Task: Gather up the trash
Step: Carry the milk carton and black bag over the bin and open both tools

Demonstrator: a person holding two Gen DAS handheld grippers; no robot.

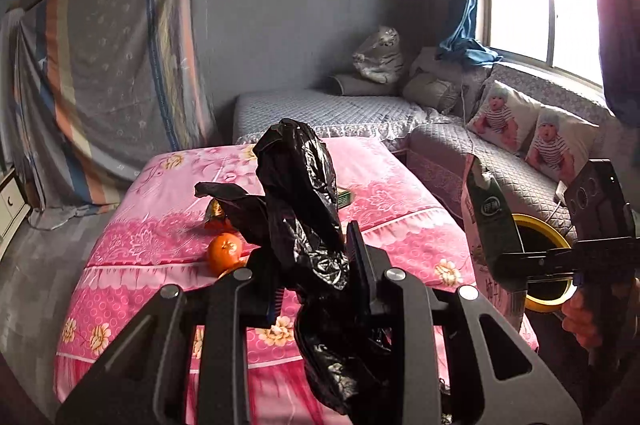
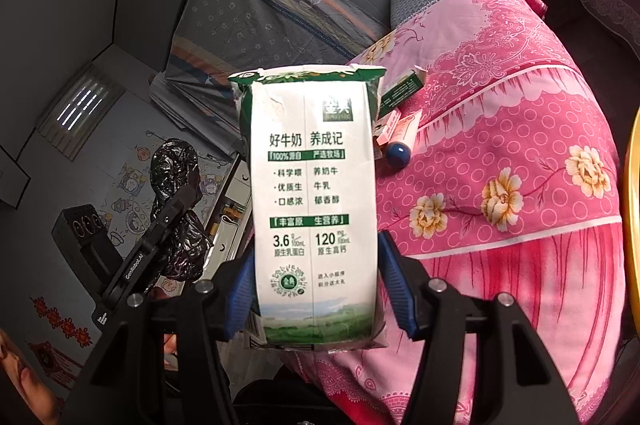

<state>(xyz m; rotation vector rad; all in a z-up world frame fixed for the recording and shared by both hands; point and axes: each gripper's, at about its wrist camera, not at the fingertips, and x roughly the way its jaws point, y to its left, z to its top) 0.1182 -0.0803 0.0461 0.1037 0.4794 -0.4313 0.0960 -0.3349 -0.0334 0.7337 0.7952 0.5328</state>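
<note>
My left gripper (image 1: 316,257) is shut on a crumpled black trash bag (image 1: 304,193), held above the pink floral bed (image 1: 400,209); the bag also shows in the right wrist view (image 2: 176,209). My right gripper (image 2: 316,285) is shut on a white and green milk carton (image 2: 314,201), upright between blue pads (image 2: 394,281). The carton shows at the right of the left wrist view (image 1: 492,225). On the bed lie an orange (image 1: 225,251), a gold wrapper (image 1: 216,211), a green box (image 2: 402,91), a pink box (image 2: 400,129) and a dark blue ball (image 2: 397,155).
A yellow-rimmed round object (image 1: 548,265) sits by the right gripper. A grey quilted sofa (image 1: 460,145) with baby-print cushions (image 1: 500,117) runs under the window. A striped sheet (image 1: 112,77) hangs at the left wall. Grey floor (image 1: 36,265) lies left of the bed.
</note>
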